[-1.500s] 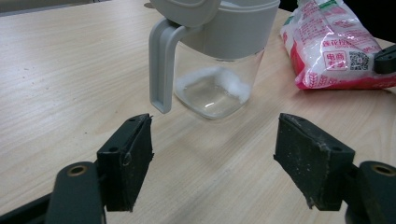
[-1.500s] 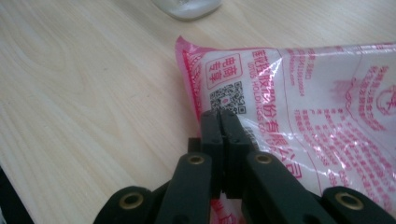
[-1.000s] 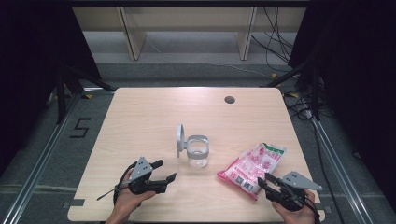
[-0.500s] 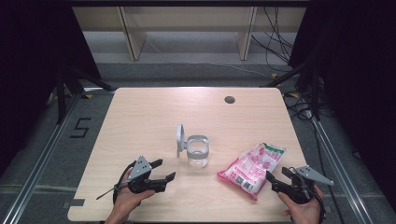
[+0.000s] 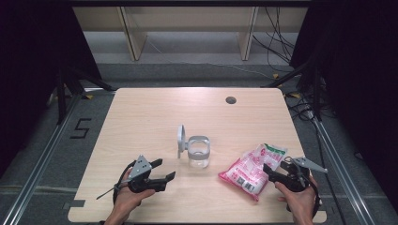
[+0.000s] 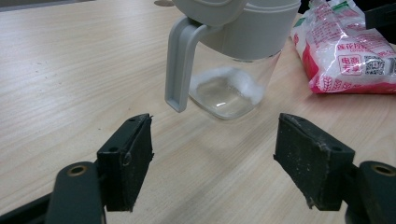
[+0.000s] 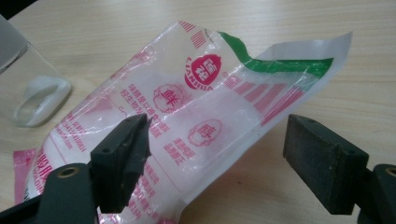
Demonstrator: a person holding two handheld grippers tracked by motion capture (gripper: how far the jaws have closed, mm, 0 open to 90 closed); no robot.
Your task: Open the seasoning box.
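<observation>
A clear jug with a grey handle and a flipped-up grey lid stands mid-table, with a little white powder at its bottom. A pink and white plastic bag lies flat to its right. My left gripper rests open on the table, pointing at the jug, and nothing is between its jaws. My right gripper sits at the bag's right edge. Its jaws have just been opening and now stand wide. The bag's torn top lies between and ahead of them, and neither pad presses on it.
A round cable hole sits near the table's far right corner. The table's front edge runs just behind both hands. Shelving and cables lie on the floor beyond the table.
My right gripper has drawn back to the right, away from the bag, and its jaws have spread wider. The bag, the jug and the left gripper have stayed put.
</observation>
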